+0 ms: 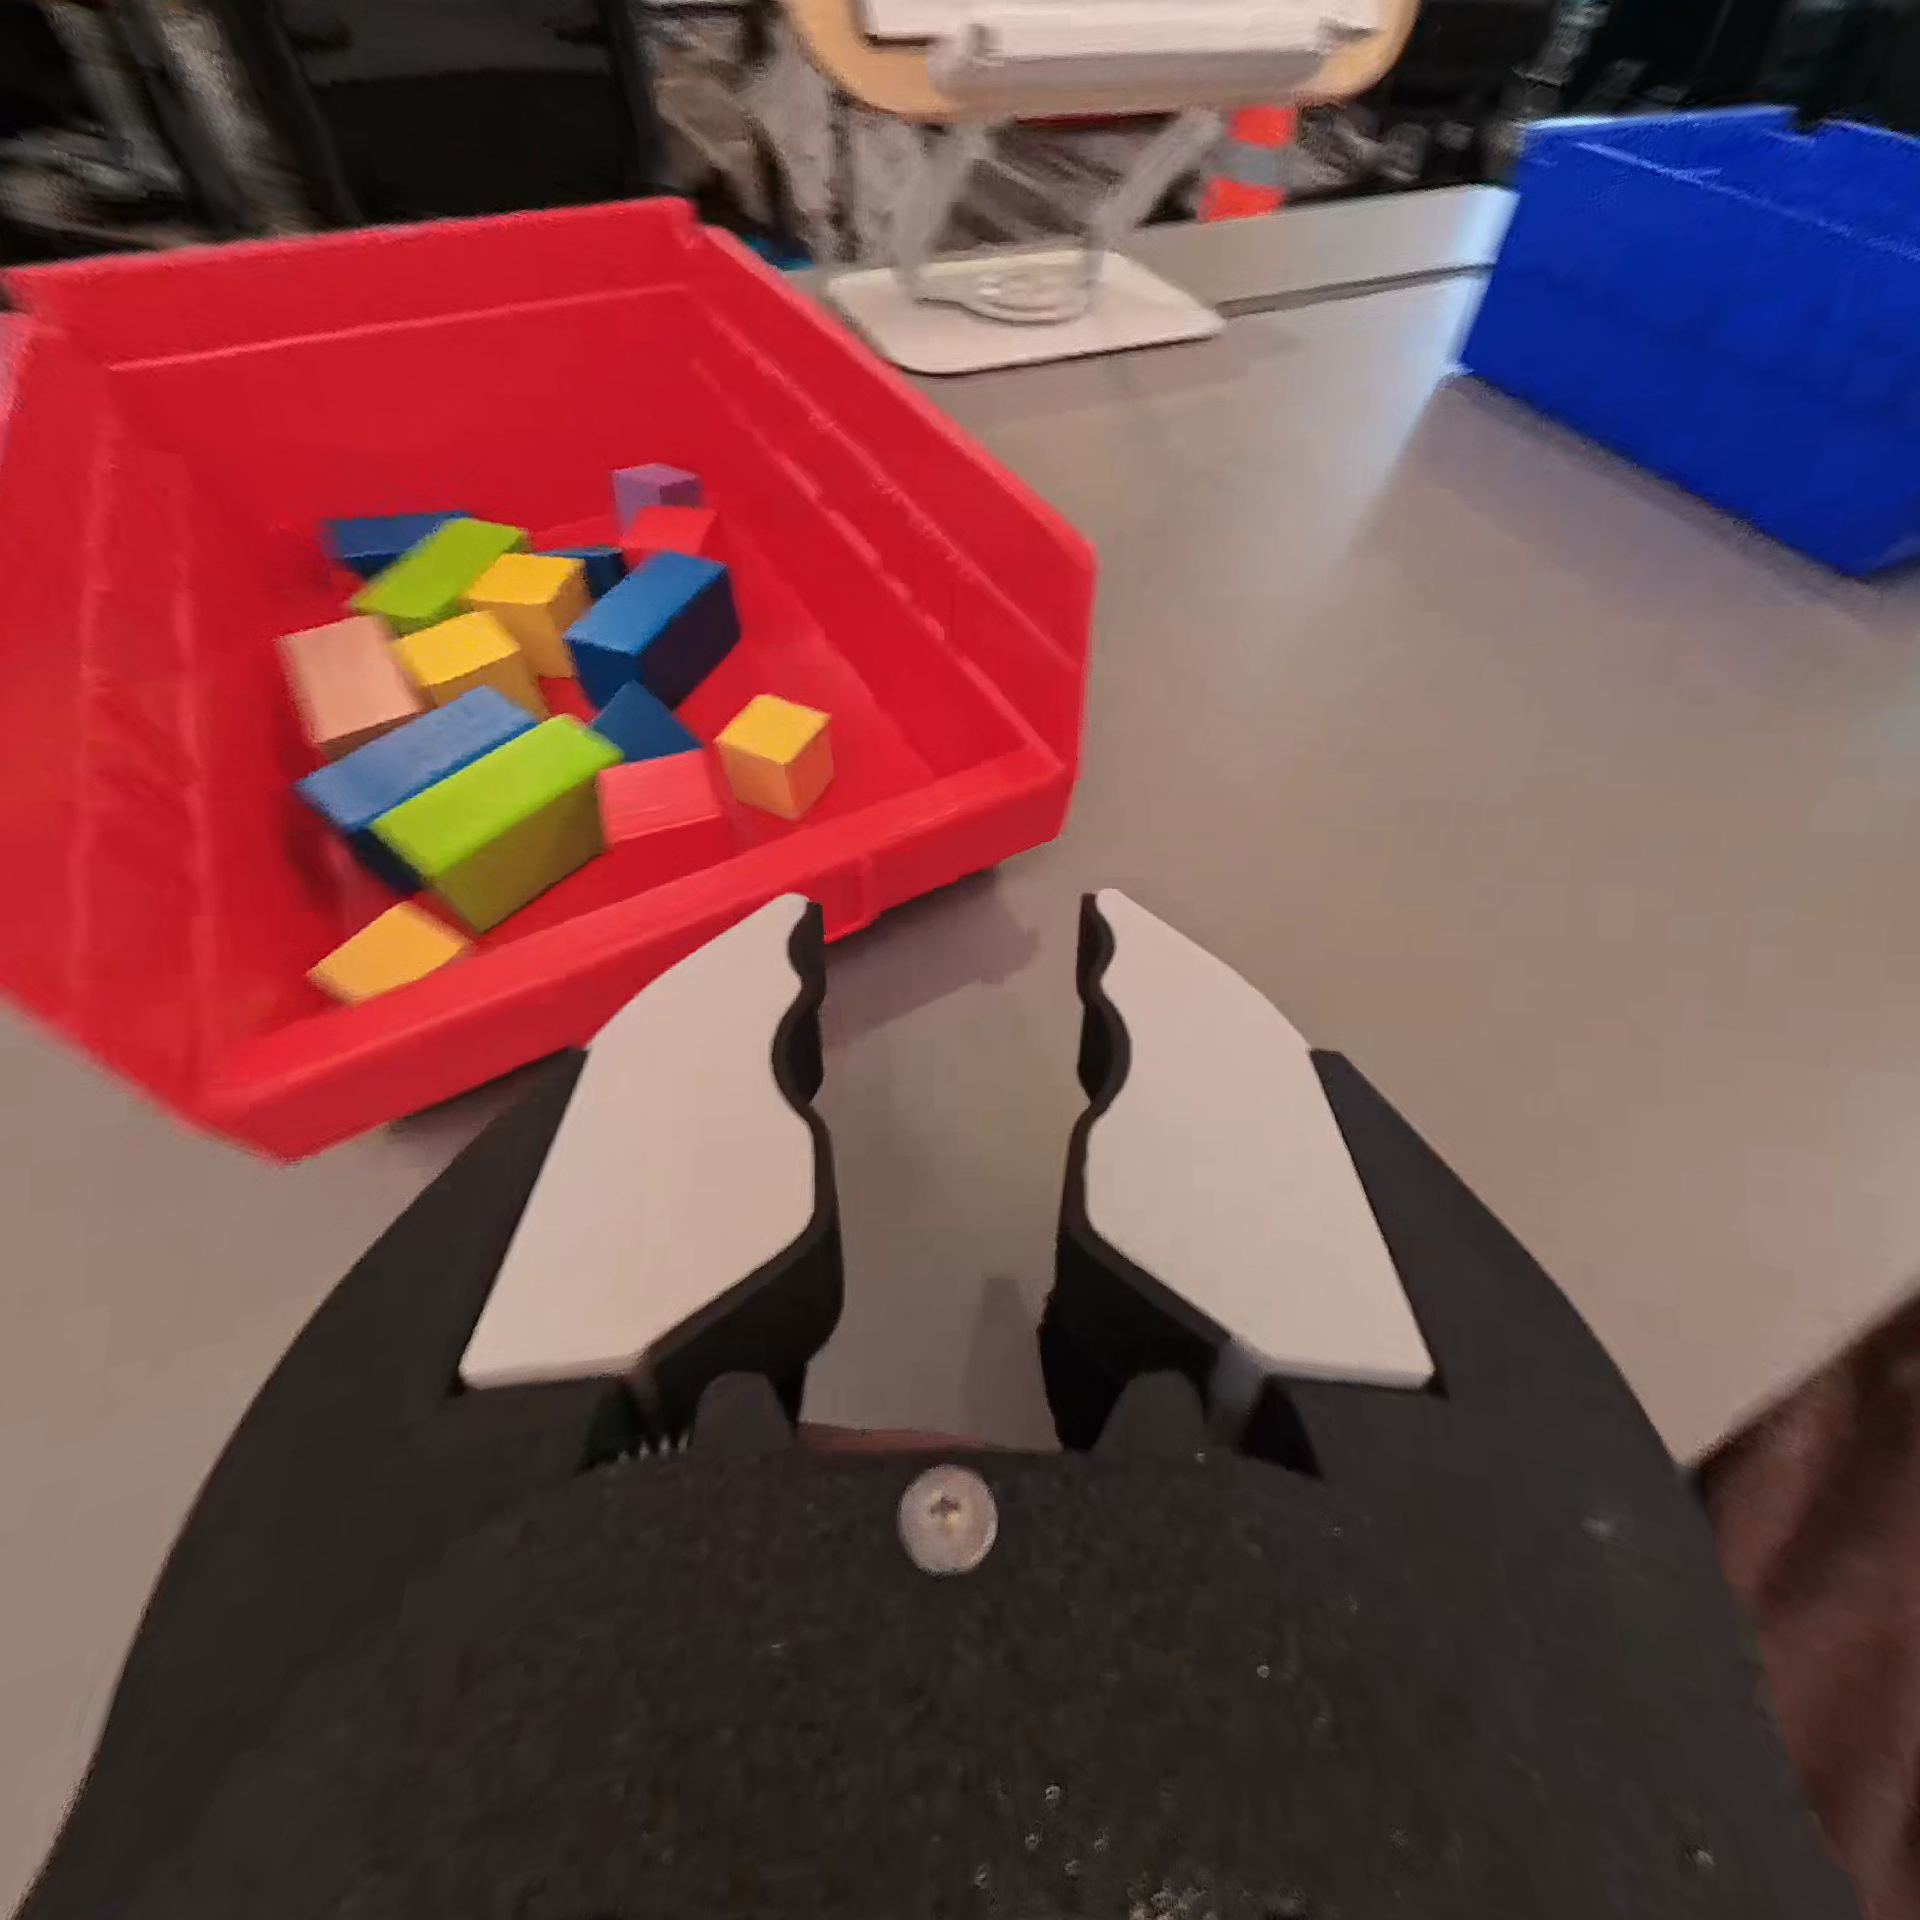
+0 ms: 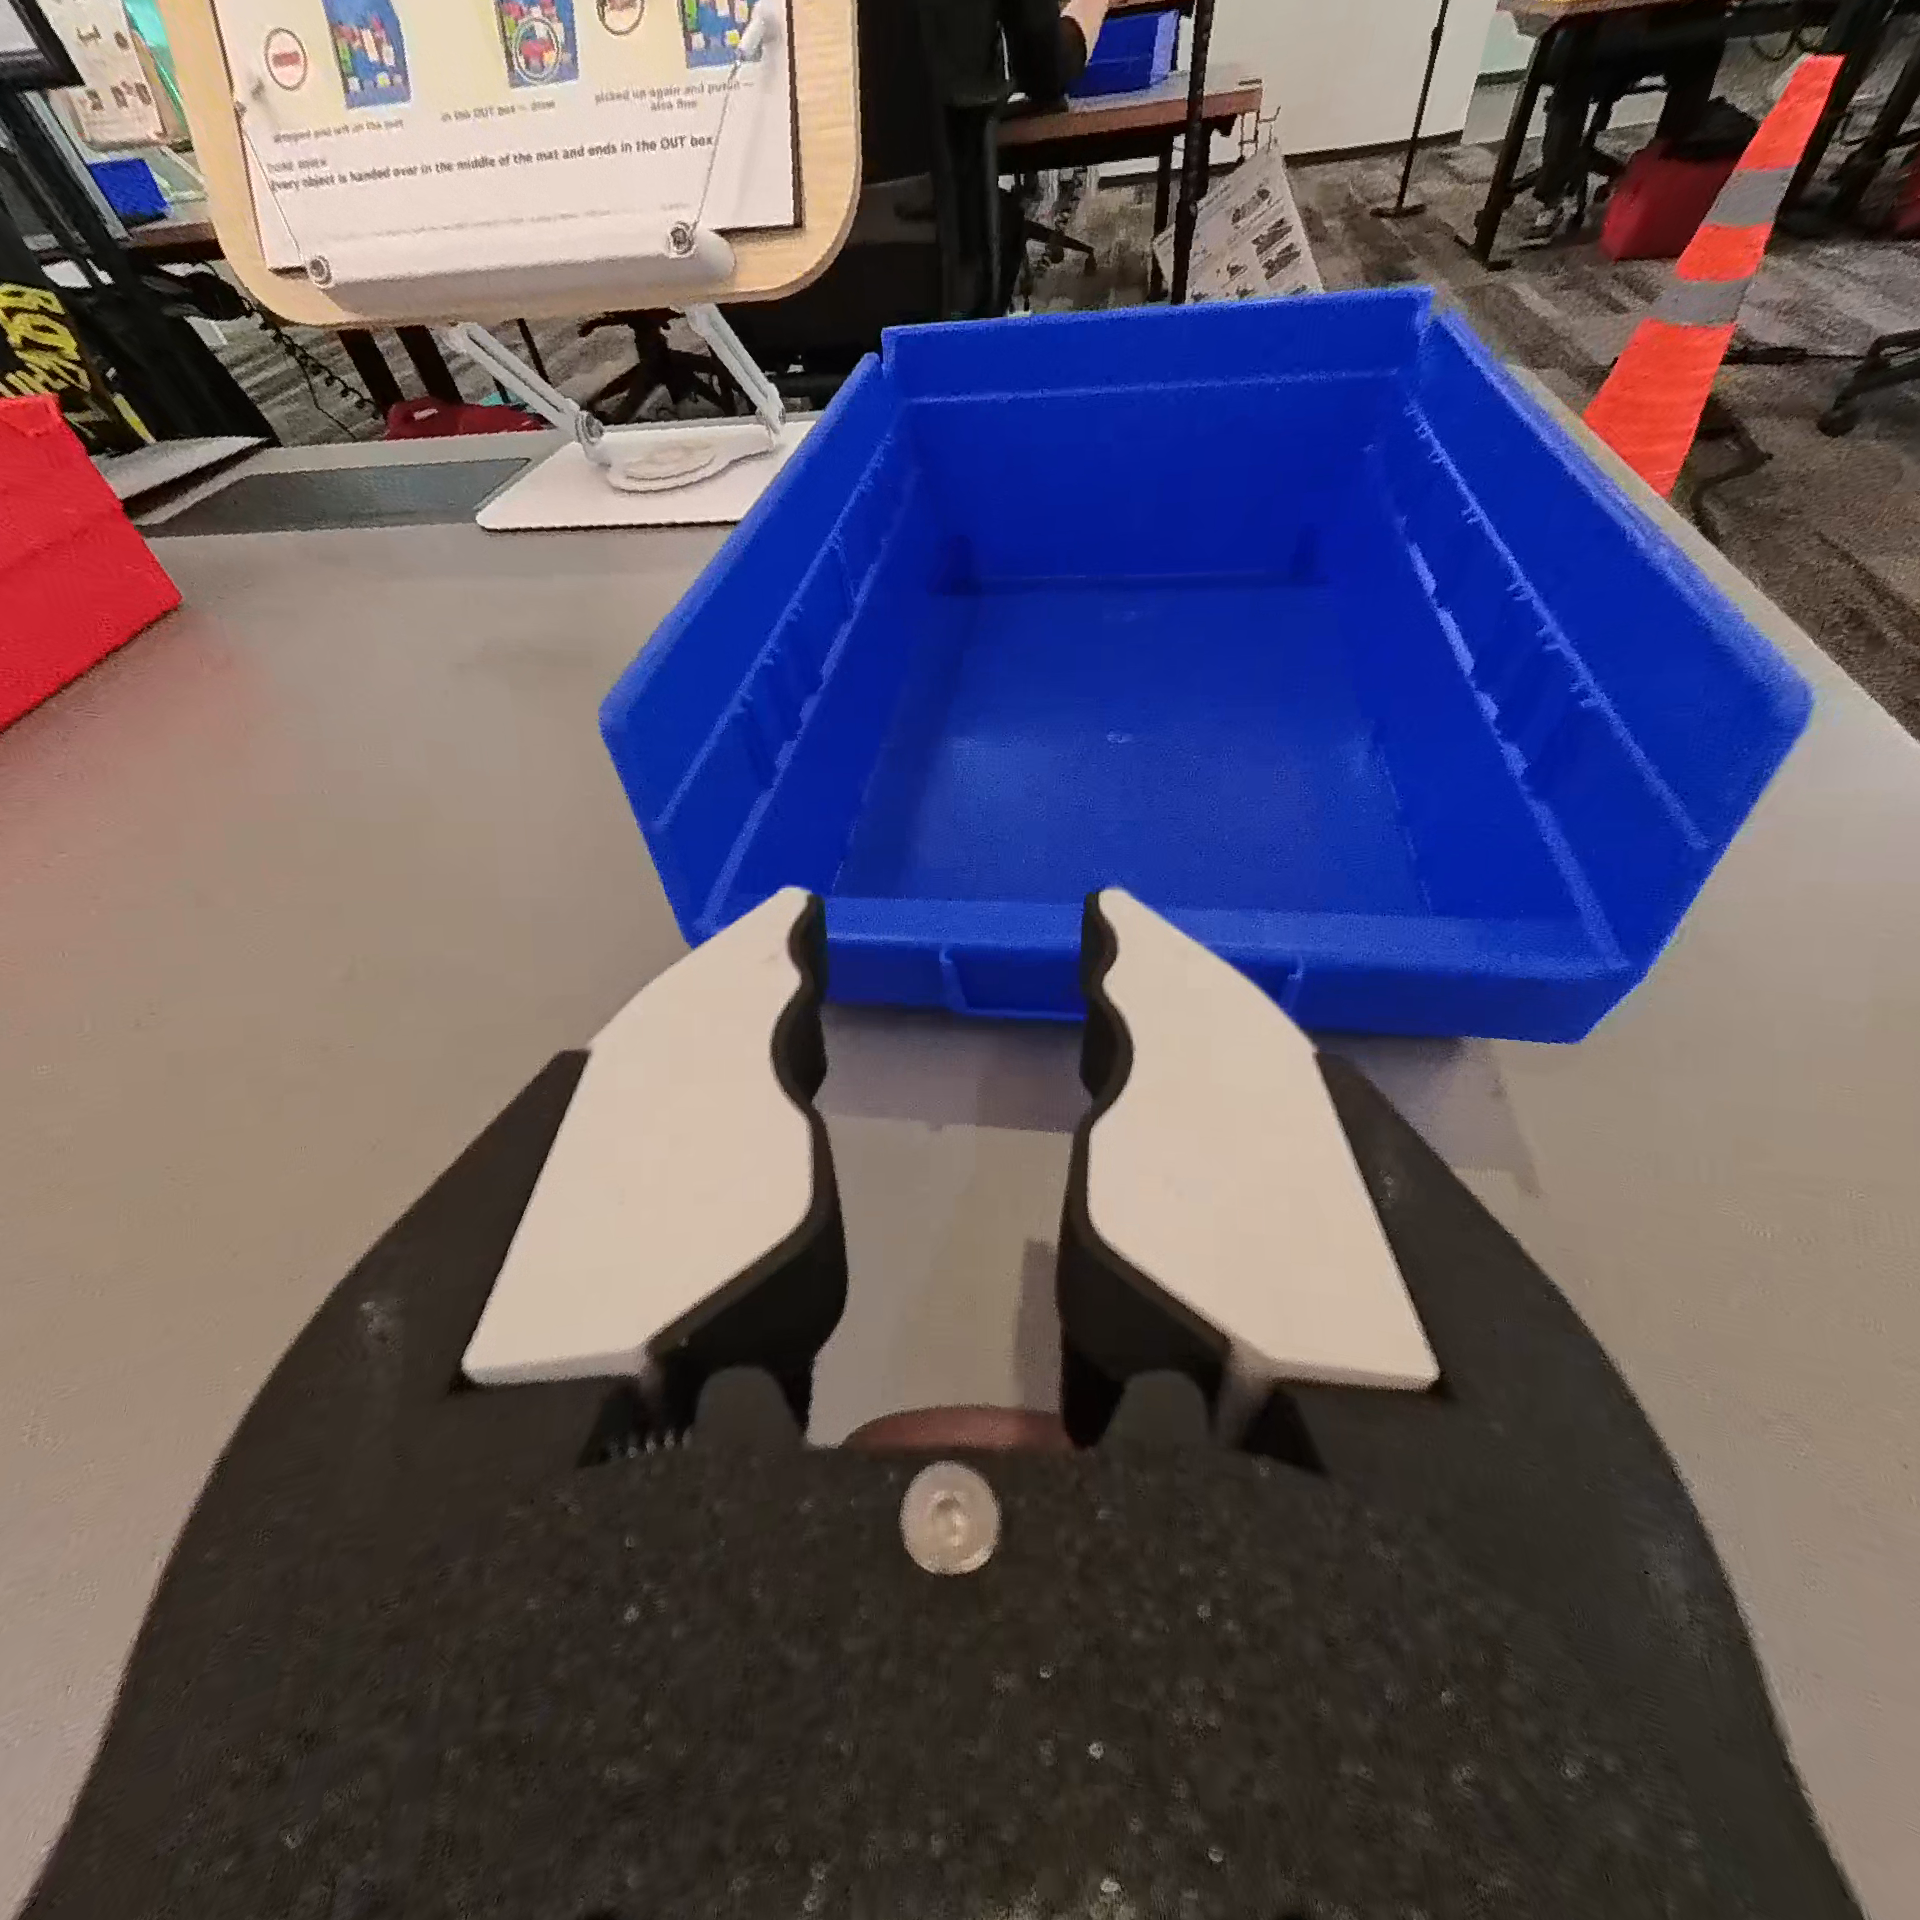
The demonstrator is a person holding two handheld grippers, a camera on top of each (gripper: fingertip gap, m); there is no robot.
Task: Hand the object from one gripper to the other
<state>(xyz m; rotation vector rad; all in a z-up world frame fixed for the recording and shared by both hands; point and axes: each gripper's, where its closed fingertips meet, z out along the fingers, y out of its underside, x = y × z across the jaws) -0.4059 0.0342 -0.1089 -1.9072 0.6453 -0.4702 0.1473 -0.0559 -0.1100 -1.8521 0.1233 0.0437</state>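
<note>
I'm holding both claws spread, empty: left gripper [image 1: 951, 914] just beside red bin [image 1: 935, 582] w/ blocks [image 1: 499, 821], right gripper [image 2: 951, 914] facing blue bin [image 2: 717, 727]. Risk: blocks are lying jumbled, so I'm likely pinching two.

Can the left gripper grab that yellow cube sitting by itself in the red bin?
Probably yes. The left gripper is open and empty, just outside the red bin. The yellow cube sits apart from the pile, with the bin's low front wall the only thing between.

A jumble of painted wooden blocks [image 1: 520, 717], blue, green, yellow, red, pink and purple, lies heaped in the red bin [image 1: 935, 582] at ten o'clock on the grey table.
</note>
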